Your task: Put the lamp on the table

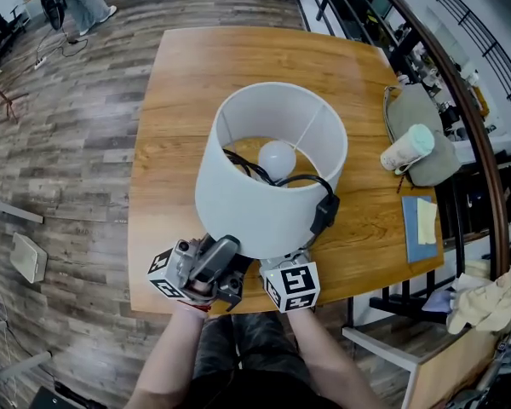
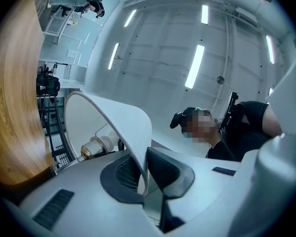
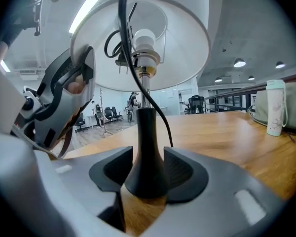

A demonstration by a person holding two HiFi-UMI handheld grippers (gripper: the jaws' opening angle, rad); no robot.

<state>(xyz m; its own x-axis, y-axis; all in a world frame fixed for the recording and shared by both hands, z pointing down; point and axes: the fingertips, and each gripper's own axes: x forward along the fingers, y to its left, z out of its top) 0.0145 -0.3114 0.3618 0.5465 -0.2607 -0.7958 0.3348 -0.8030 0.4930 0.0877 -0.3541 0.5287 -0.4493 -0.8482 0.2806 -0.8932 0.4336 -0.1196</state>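
Observation:
A lamp with a white drum shade (image 1: 264, 177) and a round bulb (image 1: 277, 156) stands at the near edge of the wooden table (image 1: 187, 66); its black cord (image 1: 302, 180) drapes over the rim. My left gripper (image 1: 232, 252) is at the shade's near lower rim. In the left gripper view the thin shade edge (image 2: 123, 117) runs between the jaws of the left gripper (image 2: 145, 169), which stand slightly apart. My right gripper (image 1: 285, 261) reaches under the shade. In the right gripper view the right gripper (image 3: 148, 169) is shut on the lamp's flared black stem (image 3: 147, 147), which rests on the wood.
A white tumbler (image 1: 407, 149) lies on a grey bag (image 1: 426, 122) at the table's right side, with a blue notebook (image 1: 419, 228) nearer me. A dark curved railing (image 1: 473, 135) runs along the right. The table's near edge is right at the grippers.

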